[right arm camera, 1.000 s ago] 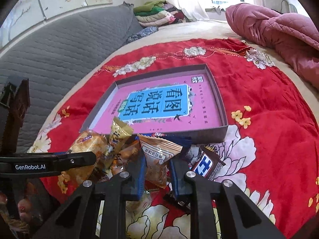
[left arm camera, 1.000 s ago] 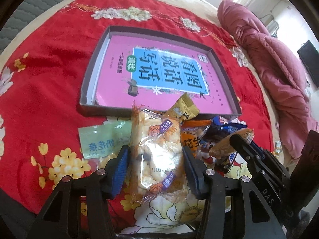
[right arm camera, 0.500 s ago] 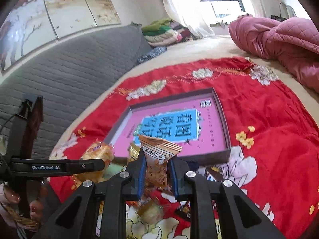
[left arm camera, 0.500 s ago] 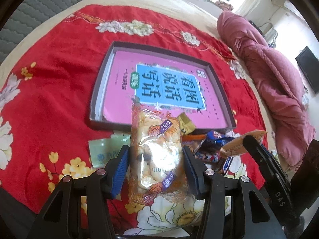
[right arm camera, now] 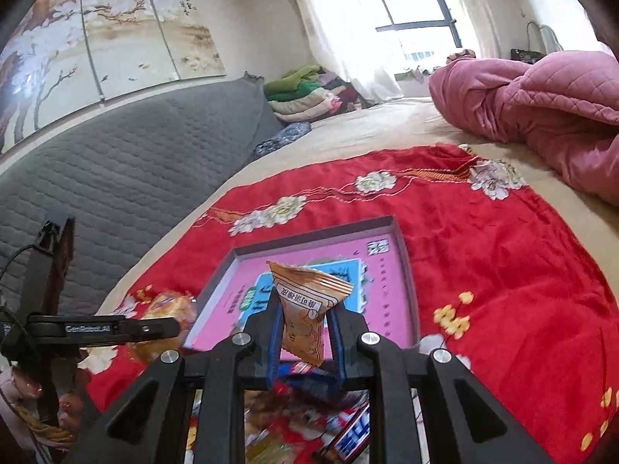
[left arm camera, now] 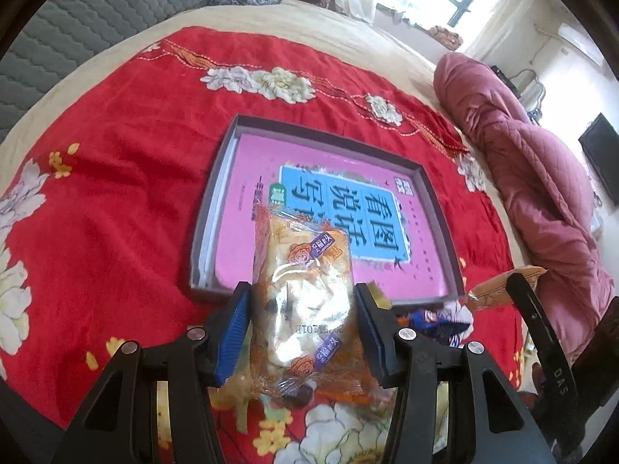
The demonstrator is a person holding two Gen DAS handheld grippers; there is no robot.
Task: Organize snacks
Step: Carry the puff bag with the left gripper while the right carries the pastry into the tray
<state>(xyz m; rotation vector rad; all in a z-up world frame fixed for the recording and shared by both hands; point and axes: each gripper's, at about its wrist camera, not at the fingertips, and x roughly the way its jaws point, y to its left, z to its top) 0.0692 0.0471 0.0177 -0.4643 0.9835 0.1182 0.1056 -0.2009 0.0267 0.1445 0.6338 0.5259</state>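
Both grippers loaded, snacks held above the near edge of the tray.
Left wrist view: left gripper point(left arm camera: 302, 328) is clamped on the clear snack pack point(left arm camera: 303, 297), hanging just short of the tray point(left arm camera: 211, 208); the crinkly film is gripped mid-body, so it could slide out or sag and snag the tray's near wall. Right wrist view: right gripper point(right arm camera: 305, 342) pinches the orange packet point(right arm camera: 305, 309) by its lower half over the tray's near side; the puffy bag may pivot or pop free, landing back on the snack pile point(right arm camera: 309, 417) short of the tray.
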